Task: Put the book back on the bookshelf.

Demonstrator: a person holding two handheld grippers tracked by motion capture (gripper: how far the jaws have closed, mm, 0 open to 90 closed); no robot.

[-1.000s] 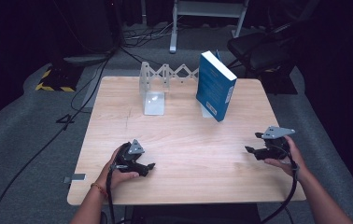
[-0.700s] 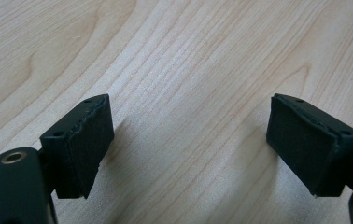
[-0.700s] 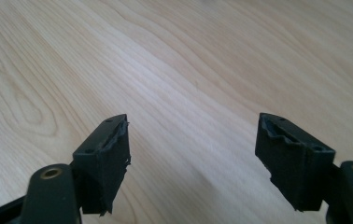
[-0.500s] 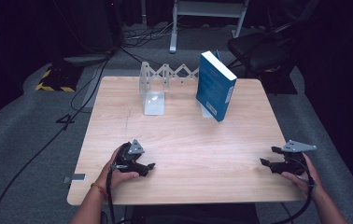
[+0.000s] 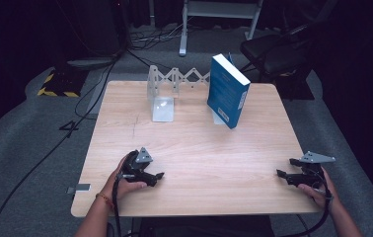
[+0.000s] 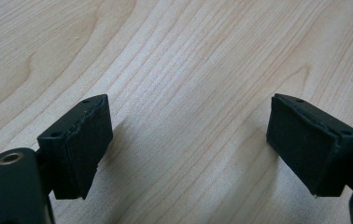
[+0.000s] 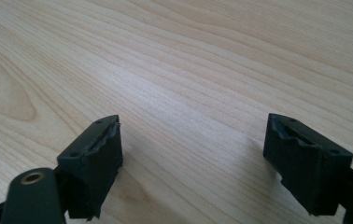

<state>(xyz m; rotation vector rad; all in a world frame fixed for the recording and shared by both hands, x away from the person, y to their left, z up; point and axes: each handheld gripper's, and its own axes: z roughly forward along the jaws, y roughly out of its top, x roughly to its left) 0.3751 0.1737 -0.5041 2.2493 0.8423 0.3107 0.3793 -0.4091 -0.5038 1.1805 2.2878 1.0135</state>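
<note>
A blue book (image 5: pixel 228 90) stands upright near the back of the wooden table (image 5: pixel 189 148), leaning by a metal expanding bookend rack (image 5: pixel 167 91). My left gripper (image 5: pixel 158 177) rests on the table near the front left, held in a hand, jaws apart with only bare wood between its pads (image 6: pixel 79 144). My right gripper (image 5: pixel 280 174) lies low at the front right edge, pointing left. Its jaws have just been opening and stand wide, with nothing but table between its pads (image 7: pixel 95 163).
The table's front edge runs just below both hands. Cables trail from each gripper down past the edge. Behind the table stand a dark chair (image 5: pixel 278 49) and a white frame (image 5: pixel 219 15) on a grey carpet with loose cables.
My right gripper has moved right and down toward the front right corner of the table. The left gripper and the book have stayed put.
</note>
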